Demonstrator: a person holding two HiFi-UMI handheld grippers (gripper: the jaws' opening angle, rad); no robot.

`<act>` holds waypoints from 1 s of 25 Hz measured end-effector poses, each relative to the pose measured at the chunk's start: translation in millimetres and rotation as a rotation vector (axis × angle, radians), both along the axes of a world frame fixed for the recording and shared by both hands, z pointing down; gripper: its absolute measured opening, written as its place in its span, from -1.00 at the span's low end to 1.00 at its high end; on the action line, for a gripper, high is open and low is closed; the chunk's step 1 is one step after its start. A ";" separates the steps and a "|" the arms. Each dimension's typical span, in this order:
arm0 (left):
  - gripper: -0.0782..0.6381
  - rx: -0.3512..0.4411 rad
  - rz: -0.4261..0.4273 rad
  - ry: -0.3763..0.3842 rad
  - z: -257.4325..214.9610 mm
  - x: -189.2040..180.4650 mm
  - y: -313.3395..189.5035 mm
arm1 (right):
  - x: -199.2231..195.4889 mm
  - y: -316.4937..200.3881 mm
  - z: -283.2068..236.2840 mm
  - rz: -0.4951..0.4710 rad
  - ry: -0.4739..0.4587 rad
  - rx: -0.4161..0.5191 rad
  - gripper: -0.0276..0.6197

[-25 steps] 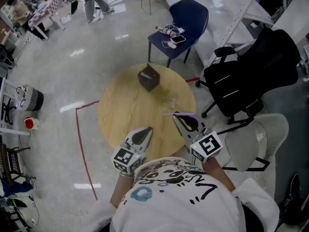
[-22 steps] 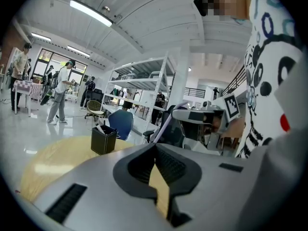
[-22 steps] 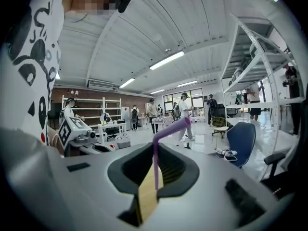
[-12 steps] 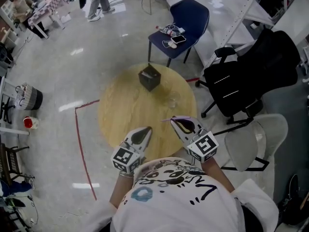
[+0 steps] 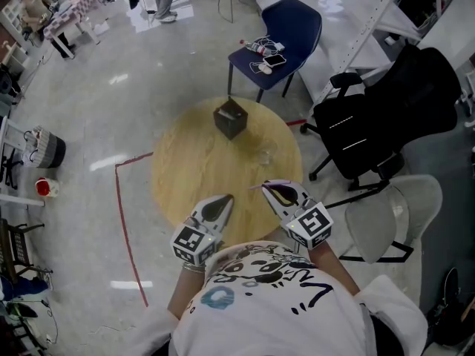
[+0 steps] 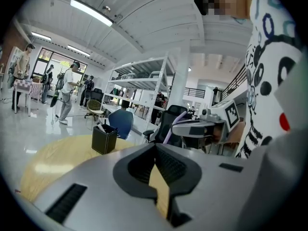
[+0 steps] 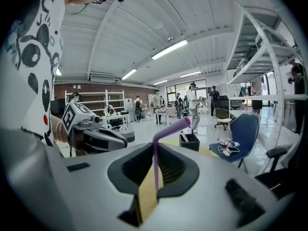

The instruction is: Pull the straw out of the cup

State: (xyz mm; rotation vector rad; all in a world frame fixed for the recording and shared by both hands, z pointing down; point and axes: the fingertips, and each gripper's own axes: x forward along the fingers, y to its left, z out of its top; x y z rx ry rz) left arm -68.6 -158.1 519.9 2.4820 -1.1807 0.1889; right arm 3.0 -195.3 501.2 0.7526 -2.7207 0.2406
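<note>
Head view: the cup [image 5: 265,153] stands near the table's [image 5: 182,173] right edge, the straw [image 5: 256,185] already out of it — in our right gripper [image 5: 271,189]. Left gripper view: our left gripper [image 6: 155,153] is closed and empty, not needed. Right gripper view: we pinch the straw's stem to carry it.

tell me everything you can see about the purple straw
The purple straw is a thin, plastic-looking bendy straw. Its long stem stands upright, pinched between the jaws of the right gripper. Above the bend, its short end slants up to the right in the right gripper view. It is held over the round wooden table, clear of the cup, touching nothing but the jaws.
</note>
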 end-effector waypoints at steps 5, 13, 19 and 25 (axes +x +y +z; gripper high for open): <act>-0.74 -0.007 -0.004 -0.002 2.4 -0.1 2.3 | -3.3 3.4 2.5 -0.017 0.001 -0.003 -0.77; -0.74 -0.003 0.001 -0.005 -0.1 0.6 3.2 | -8.5 10.4 3.1 -0.048 0.018 0.003 -0.77; -0.74 0.000 0.004 -0.006 -1.1 0.7 5.1 | -7.5 10.4 3.4 -0.041 0.007 -0.001 -0.77; -0.74 -0.002 0.001 -0.007 1.8 -1.0 8.2 | -7.1 11.6 4.9 -0.036 0.004 -0.009 -0.77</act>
